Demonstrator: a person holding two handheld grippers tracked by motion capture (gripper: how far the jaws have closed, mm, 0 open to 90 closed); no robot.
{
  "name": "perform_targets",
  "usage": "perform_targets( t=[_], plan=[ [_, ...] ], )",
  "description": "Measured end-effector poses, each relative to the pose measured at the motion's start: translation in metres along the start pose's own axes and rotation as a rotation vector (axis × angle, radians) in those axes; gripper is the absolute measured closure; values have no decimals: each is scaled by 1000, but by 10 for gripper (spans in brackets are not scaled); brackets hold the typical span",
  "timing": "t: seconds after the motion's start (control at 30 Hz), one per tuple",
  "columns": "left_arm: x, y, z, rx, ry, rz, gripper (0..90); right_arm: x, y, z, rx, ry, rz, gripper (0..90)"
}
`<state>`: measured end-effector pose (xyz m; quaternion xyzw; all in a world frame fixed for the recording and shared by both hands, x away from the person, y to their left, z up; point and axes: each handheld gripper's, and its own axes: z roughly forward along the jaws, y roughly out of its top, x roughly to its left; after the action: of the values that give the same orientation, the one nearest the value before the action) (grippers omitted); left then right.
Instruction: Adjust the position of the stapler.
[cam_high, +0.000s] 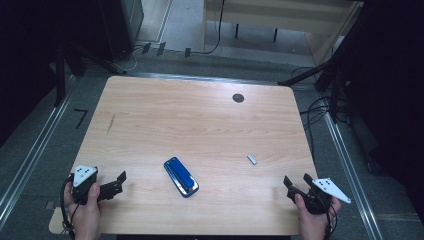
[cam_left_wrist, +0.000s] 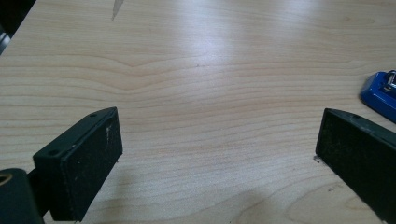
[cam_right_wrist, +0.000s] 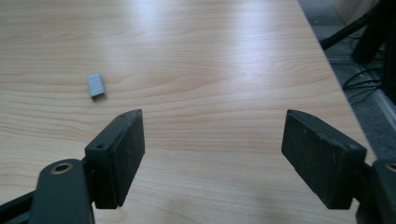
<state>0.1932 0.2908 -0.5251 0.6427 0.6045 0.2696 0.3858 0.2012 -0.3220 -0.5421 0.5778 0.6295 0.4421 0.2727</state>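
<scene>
Resting near the front middle of the wooden table (cam_high: 200, 115), one blue stapler (cam_high: 181, 177) lies with its long axis diagonal, running from far-left to near-right. One small grey staple block (cam_high: 252, 159) sits right of it. Your left gripper (cam_high: 116, 183) and right gripper (cam_high: 296, 182) flank the stapler, both gaping wide, gripping nothing. Dark floor and cables surround the table.

**Table mostly open, two small obstacles**

Wooden table (cam_high: 200, 120): wide bare run across the far half. Blue stapler (cam_high: 181, 177) lies mid-front between both grippers. Small grey staple block (cam_high: 252, 159) sits right of it, well apart; passable gap between.
</scene>
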Motion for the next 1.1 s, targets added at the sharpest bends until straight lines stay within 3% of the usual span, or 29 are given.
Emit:
perform_targets(
  t=[0.2, 0.43, 0.53, 0.67, 1.1],
  plan=[
    [-2, 0, 1, 7, 0, 12, 7, 13, 4, 0, -6, 22, -38, 240],
    [-3, 1, 2, 11, -4, 29, 7, 44, 10, 1, 1, 55, -121, 238],
    [-3, 0, 2, 9, -2, 27, 7, 49, 11, 2, 7, 73, -123, 240],
    [-3, 1, 2, 13, 1, 25, 7, 63, 14, 2, 2, 133, -124, 284],
    [-5, 0, 2, 14, -1, 33, 7, 105, 17, 10, 36, 206, -175, 251]
  ],
)
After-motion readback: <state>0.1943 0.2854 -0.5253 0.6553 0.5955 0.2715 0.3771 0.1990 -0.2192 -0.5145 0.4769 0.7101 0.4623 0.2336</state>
